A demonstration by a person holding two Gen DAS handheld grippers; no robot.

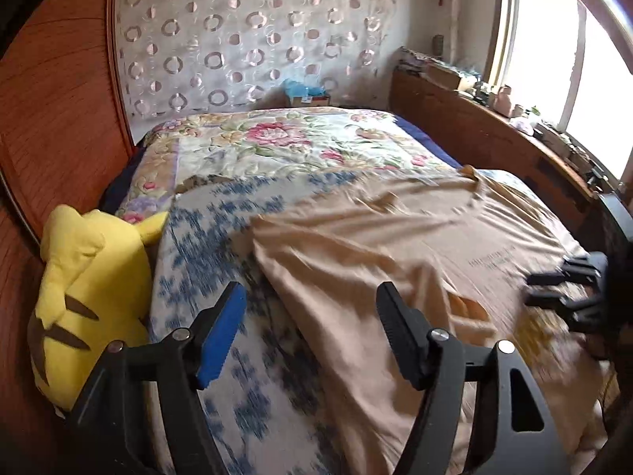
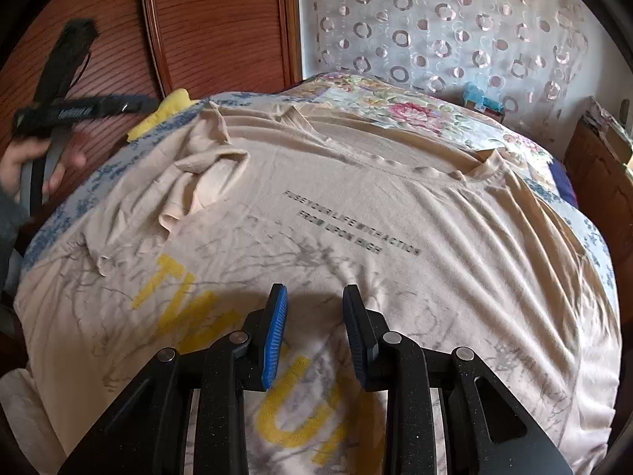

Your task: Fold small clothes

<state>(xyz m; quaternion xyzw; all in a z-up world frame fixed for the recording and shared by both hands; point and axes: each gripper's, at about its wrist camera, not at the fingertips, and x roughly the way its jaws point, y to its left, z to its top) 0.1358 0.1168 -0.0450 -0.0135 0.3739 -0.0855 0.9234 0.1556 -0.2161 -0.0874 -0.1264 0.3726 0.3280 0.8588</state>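
A beige T-shirt point(image 2: 356, 213) with small dark lettering and big yellow letters lies spread across the bed. Its left sleeve point(image 2: 205, 174) is bunched and turned inward over the body. In the left wrist view the shirt point(image 1: 376, 237) fills the right half, blurred. My left gripper point(image 1: 311, 291) hangs above the shirt's left edge, open wide with nothing between its fingers. My right gripper point(image 2: 314, 291) sits low over the shirt's lower middle with a narrow gap between its pads and no fabric pinched. It also shows at the right edge point(image 1: 554, 285). A hand point(image 2: 23, 166) holds the blurred left tool.
A yellow plush toy point(image 1: 87, 297) leans at the bed's left edge against the wooden wardrobe point(image 1: 59, 118). A blue-patterned sheet point(image 1: 205, 237) and a floral quilt point(image 1: 277, 138) cover the bed. A cluttered wooden shelf point(image 1: 494, 118) runs under the window point(image 1: 554, 59).
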